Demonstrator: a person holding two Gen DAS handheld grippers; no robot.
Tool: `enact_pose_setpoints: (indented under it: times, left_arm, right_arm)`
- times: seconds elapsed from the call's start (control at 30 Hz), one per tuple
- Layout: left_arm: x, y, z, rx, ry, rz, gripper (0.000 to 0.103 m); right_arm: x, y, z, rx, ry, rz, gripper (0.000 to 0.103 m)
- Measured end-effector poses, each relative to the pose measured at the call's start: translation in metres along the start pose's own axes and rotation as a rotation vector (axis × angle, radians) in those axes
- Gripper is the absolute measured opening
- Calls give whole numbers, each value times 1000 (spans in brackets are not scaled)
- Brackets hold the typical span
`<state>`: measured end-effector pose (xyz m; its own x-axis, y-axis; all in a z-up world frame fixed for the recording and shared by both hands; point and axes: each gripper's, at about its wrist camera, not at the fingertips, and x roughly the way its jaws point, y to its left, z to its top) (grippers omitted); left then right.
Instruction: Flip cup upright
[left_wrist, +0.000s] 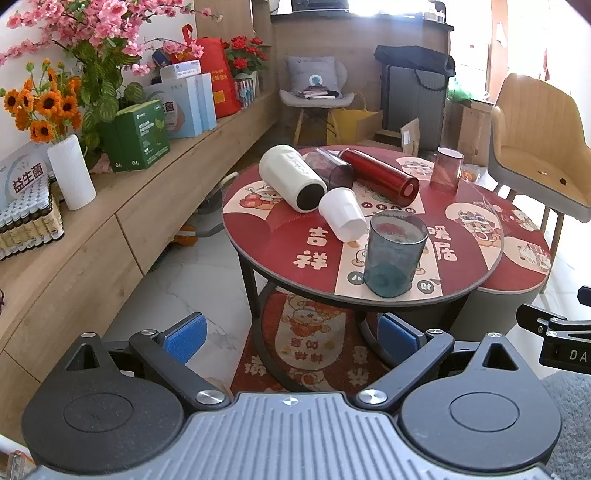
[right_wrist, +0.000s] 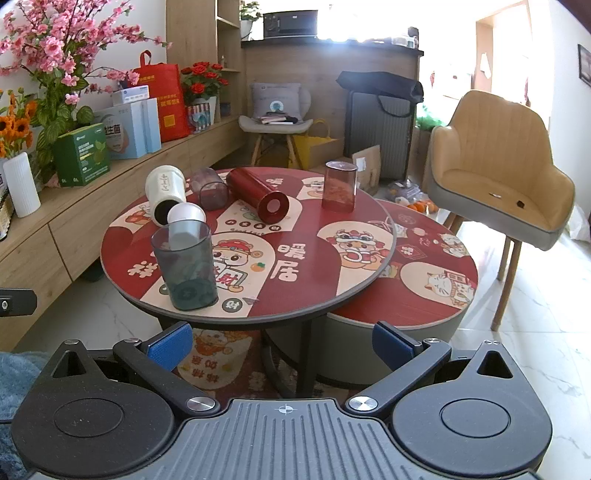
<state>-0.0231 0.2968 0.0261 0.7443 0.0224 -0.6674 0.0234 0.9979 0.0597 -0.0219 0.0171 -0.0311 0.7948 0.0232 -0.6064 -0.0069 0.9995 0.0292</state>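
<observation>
Several cups are on the round red table (left_wrist: 280, 254) (right_wrist: 306, 295). A blue-grey clear cup (left_wrist: 392, 254) (right_wrist: 186, 266) stands upright near the front edge. A white cup (left_wrist: 341, 214) (right_wrist: 185, 221), a white tumbler (left_wrist: 291, 177) (right_wrist: 164, 192), a dark clear cup (left_wrist: 334, 170) (right_wrist: 212, 192) and a red tumbler (left_wrist: 380, 176) (right_wrist: 258, 195) lie on their sides. A reddish clear cup (left_wrist: 446, 170) (right_wrist: 339, 186) stands mouth down. My left gripper (left_wrist: 291, 338) and right gripper (right_wrist: 282, 345) are open, empty, held back from the table's near edge.
A lower round red table (right_wrist: 436, 266) sits under the right side. A tan chair (right_wrist: 498, 173) stands to the right. A wooden sideboard (left_wrist: 110, 229) with boxes, flowers and a white vase (left_wrist: 72, 171) runs along the left. A patterned rug (left_wrist: 314, 350) lies below.
</observation>
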Motion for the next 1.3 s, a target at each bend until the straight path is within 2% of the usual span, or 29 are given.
enact_pose_setpoints:
  times: [0.63, 1.3]
  left_arm:
    - [-3, -4, -1, 8, -26, 21, 100]
    - [-5, -3, -2, 16, -37, -9, 100]
  right_arm:
    - [-2, -5, 1, 8, -5, -6, 103]
    - [-10, 0, 1, 9, -14, 5, 103]
